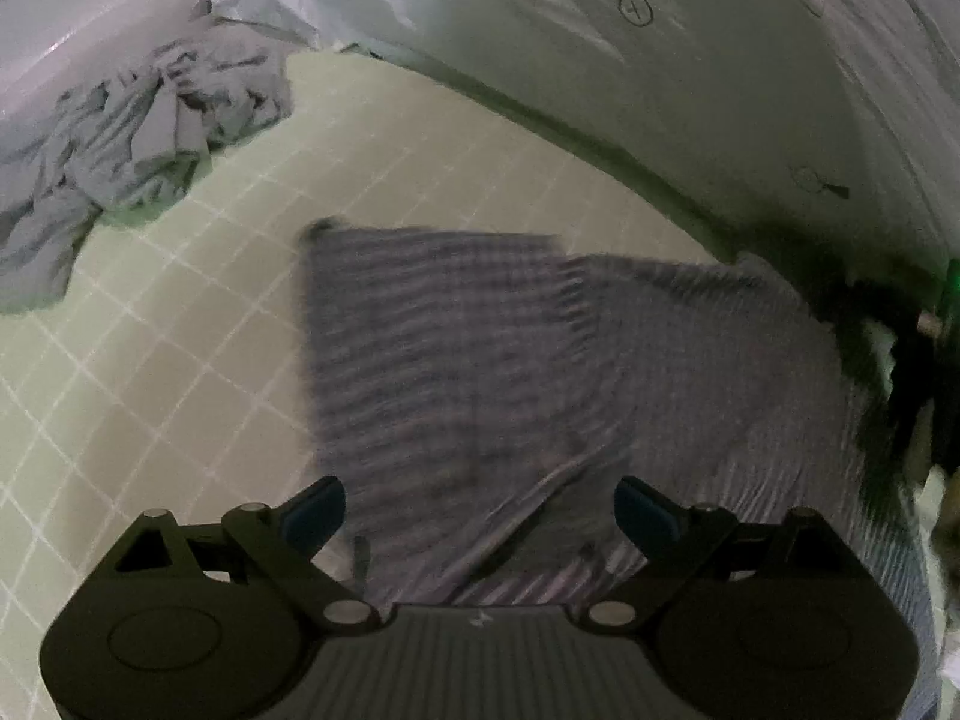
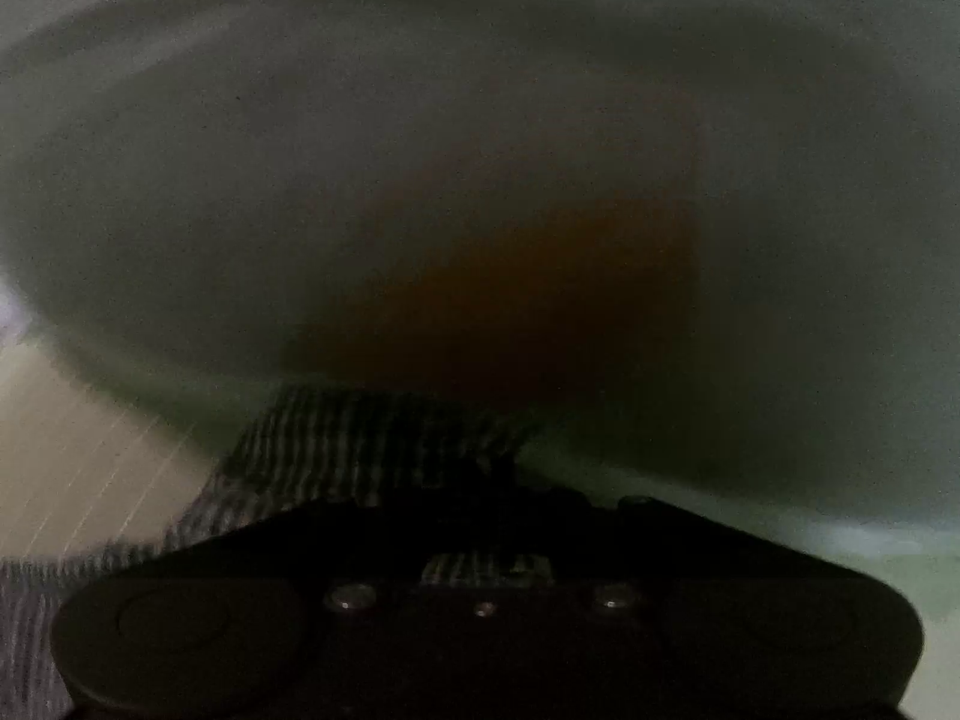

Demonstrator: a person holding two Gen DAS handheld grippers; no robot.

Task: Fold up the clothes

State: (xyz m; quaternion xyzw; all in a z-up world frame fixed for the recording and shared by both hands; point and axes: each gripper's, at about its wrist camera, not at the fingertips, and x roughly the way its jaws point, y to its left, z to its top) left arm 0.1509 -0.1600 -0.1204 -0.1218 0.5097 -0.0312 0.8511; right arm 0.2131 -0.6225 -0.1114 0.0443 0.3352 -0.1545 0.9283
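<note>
A dark striped garment (image 1: 480, 348) lies partly folded on the pale green gridded mat (image 1: 180, 312) in the left wrist view. My left gripper (image 1: 480, 510) is open just above its near edge, holding nothing. In the dim, blurred right wrist view my right gripper (image 2: 480, 480) is shut on an edge of the same striped garment (image 2: 336, 444), which drapes down to the left over the mat (image 2: 72, 468). The right gripper also shows as a dark blurred shape (image 1: 888, 372) at the garment's right edge in the left wrist view.
A crumpled pile of grey clothes (image 1: 132, 138) sits at the mat's far left corner. A white plastic sheet (image 1: 600, 30) rises behind the mat. A dark, brownish blurred surface (image 2: 510, 270) fills the right wrist view.
</note>
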